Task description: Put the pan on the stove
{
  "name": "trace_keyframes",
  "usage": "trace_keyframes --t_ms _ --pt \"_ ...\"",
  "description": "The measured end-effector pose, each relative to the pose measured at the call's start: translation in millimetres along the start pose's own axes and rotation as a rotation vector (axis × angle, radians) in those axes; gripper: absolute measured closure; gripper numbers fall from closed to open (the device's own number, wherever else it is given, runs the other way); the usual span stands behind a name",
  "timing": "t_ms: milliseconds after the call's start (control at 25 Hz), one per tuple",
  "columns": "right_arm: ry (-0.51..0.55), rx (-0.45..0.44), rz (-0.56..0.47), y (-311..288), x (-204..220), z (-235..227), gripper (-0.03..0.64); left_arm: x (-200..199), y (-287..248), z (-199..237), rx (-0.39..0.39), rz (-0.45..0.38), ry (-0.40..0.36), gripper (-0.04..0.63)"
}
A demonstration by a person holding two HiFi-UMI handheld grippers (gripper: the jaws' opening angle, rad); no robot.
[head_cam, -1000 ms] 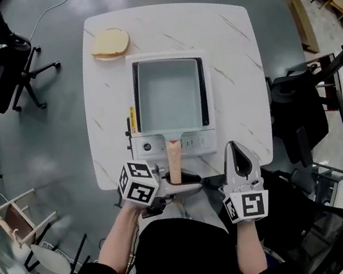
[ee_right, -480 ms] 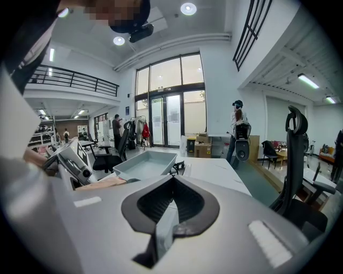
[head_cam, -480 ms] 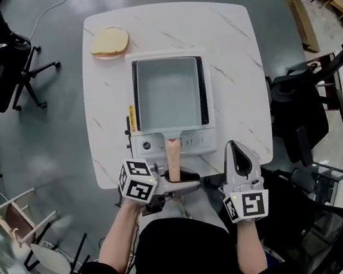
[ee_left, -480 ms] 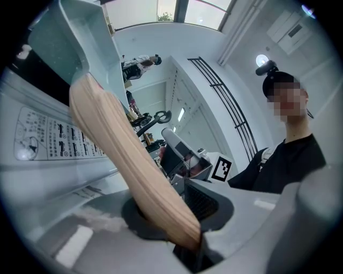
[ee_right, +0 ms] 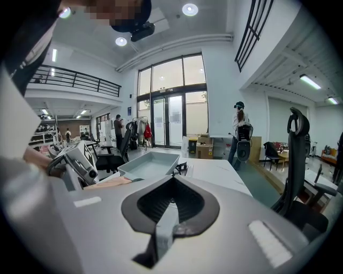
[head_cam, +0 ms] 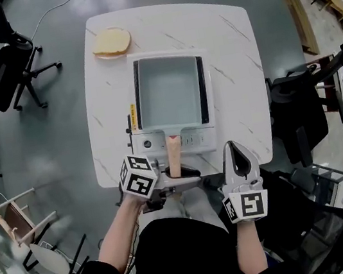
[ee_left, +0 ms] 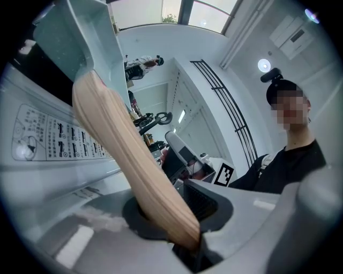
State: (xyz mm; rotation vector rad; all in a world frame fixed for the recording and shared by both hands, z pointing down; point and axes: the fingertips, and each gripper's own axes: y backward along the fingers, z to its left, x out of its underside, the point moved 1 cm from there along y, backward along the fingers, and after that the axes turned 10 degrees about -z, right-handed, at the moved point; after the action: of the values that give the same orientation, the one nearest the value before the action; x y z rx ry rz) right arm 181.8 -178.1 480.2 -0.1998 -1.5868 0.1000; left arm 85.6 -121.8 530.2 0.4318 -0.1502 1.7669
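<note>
The pale grey-blue rectangular pan [head_cam: 169, 92] rests on the white portable stove [head_cam: 188, 142], which stands mid-way across the white marble-patterned table [head_cam: 230, 58], close to its near edge. The pan's light wooden handle [head_cam: 174, 155] juts over that edge. The left gripper [head_cam: 180, 178] clamps the handle's end crosswise, and its jaws have just been closing on it. The right gripper [head_cam: 234, 148] hovers beside it at the near edge, jaws together, empty. A slice of toast [head_cam: 111, 42] lies at the far left corner.
</note>
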Motion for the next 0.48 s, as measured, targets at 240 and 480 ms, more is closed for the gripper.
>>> trace_keyframes --t_ms 240,480 --pt "0.003 -0.001 0.000 1.6 -1.1 2.2 0.626 -0.1 0.7 2.7 -0.007 0.000 0.002 0.502" --pt "0.005 -0.002 -0.005 5.6 -2.6 5.5 0.626 -6.5 -0.2 2.5 0.008 -0.033 0.020 0.503"
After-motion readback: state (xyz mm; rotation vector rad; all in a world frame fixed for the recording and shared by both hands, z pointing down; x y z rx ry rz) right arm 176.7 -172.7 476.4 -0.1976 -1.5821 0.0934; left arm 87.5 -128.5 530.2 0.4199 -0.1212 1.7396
